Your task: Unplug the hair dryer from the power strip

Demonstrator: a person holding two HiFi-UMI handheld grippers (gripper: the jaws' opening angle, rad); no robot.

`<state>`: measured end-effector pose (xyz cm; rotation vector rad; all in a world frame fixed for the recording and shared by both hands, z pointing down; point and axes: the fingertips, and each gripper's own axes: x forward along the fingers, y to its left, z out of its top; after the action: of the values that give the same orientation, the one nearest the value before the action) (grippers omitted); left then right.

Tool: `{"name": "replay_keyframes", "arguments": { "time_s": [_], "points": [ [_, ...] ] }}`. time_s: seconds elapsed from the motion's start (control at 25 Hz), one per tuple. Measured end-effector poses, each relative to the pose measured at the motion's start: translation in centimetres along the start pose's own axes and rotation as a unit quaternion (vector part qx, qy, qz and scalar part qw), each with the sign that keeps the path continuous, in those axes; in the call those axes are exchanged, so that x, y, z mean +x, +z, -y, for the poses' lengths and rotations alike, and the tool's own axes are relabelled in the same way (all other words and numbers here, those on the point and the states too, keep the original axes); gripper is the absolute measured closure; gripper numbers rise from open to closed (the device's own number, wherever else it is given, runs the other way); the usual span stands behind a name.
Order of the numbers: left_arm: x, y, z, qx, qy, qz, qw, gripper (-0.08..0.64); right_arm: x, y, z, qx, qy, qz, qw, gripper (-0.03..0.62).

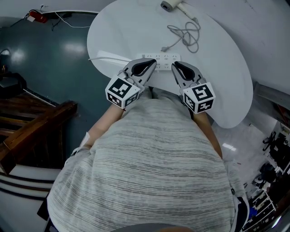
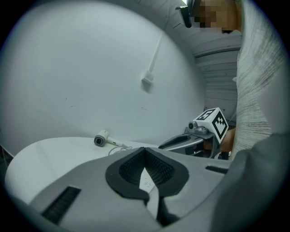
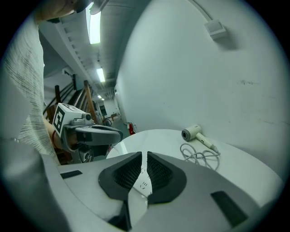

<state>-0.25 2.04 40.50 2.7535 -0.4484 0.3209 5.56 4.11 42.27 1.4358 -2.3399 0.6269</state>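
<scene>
A white hair dryer [image 1: 171, 5] lies at the far edge of the round white table [image 1: 122, 27]. Its grey cord [image 1: 186, 34] is loosely coiled, and the plug [image 1: 165, 48] rests on the tabletop, apart from the white power strip [image 1: 162, 60]. My left gripper [image 1: 154, 64] hovers over the strip's left part, shut and empty. Over the strip's right end, my right gripper [image 1: 174, 65] has its jaws nearly together with a thin slit and nothing between them. The dryer [image 2: 101, 139] shows beyond the left jaws. In the right gripper view the dryer [image 3: 192, 132] and cord [image 3: 200, 154] lie ahead.
The strip's own white cable [image 1: 106, 58] runs off to the left over the table edge. Dark floor and wooden steps [image 1: 31, 127] lie at the left, a red object [image 1: 36, 17] at the far left. A white wall with a small box [image 2: 147, 80] stands behind the table.
</scene>
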Motion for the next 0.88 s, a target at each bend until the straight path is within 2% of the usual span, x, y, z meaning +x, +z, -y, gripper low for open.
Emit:
{"name": "replay_keyframes", "arguments": {
  "time_s": [0.32, 0.56, 0.88],
  "points": [
    [-0.3, 0.2, 1.0, -0.006, -0.017, 0.007, 0.9998, 0.554, -0.9, 0.1, -1.9, -0.009, 0.022, 0.009, 1.0, 0.565],
    [-0.3, 0.5, 0.9, -0.005, -0.015, 0.012, 0.9998, 0.554, -0.7, 0.0, -3.1, -0.015, 0.037, 0.013, 0.999, 0.566],
    [-0.1, 0.2, 0.9, -0.012, -0.014, 0.011, 0.9998, 0.554, -0.5, -0.1, -2.7, -0.026, 0.03, 0.003, 0.999, 0.566]
  ]
}}
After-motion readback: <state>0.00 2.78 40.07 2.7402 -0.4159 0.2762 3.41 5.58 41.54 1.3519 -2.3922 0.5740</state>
